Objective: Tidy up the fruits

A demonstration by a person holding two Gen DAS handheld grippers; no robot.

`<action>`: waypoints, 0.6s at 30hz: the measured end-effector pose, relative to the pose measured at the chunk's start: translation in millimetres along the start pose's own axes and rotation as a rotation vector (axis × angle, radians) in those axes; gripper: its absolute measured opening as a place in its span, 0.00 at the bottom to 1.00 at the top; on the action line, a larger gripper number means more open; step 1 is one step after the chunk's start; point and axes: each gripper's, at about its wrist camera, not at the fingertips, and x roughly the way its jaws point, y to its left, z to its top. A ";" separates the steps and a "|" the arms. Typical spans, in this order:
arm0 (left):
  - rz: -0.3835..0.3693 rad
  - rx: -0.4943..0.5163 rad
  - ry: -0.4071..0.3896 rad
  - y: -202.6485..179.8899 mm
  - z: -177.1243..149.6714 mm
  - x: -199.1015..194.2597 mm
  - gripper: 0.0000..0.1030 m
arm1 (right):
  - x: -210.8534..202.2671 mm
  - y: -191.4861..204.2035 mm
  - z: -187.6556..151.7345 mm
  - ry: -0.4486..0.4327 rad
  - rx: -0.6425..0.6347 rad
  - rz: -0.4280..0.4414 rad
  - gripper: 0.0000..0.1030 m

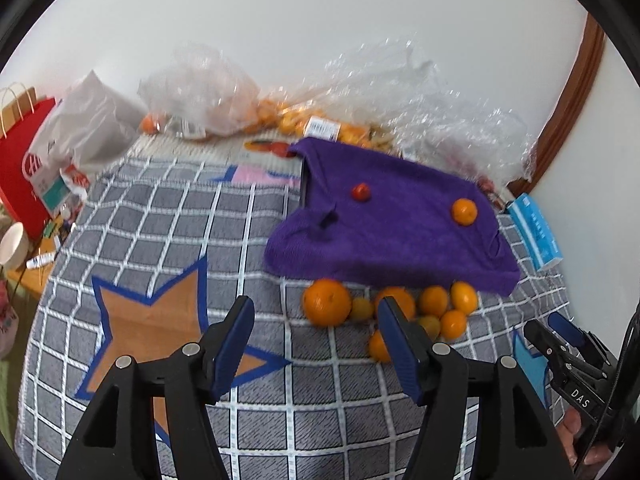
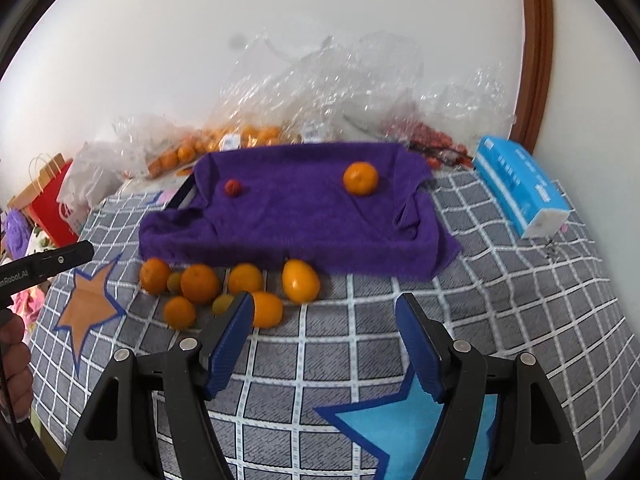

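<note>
Hovering over checked cloth, left tongs (image 1: 316, 338) and right tongs (image 2: 324, 334) both gape partway, empty; loose oranges (image 2: 200, 283) cluster just before purple towel (image 2: 296, 220) holding one orange (image 2: 360, 178).

**Colours and patterns on the bed**

A grey blanket (image 2: 360, 344) with a white grid pattern carries star shapes: an orange star (image 1: 148, 332) edged in dark blue, and a light blue star (image 2: 404, 432) with the same dark blue edge. A deep purple towel (image 2: 304, 216) holds one orange fruit (image 2: 360, 178) and a small red fruit (image 2: 232, 187). In front lie orange fruits (image 2: 199, 283) with two small yellow-green ones among them. The tissue pack (image 2: 520, 188) is bright blue and white. A paper bag (image 1: 16, 160) is red. Each tool (image 2: 324, 344) is black with dark blue pads (image 2: 230, 344).
</note>
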 end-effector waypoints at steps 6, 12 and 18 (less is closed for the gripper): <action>0.033 -0.017 0.028 12.9 -10.0 11.2 0.60 | 23.1 8.2 -4.2 0.021 -0.021 -0.011 0.55; 0.045 -0.020 0.069 21.1 -10.2 25.9 0.60 | 43.8 10.9 1.6 0.038 -0.033 0.009 0.51; 0.030 -0.023 0.078 27.2 -8.6 32.9 0.60 | 71.0 9.5 8.7 0.076 -0.005 0.034 0.42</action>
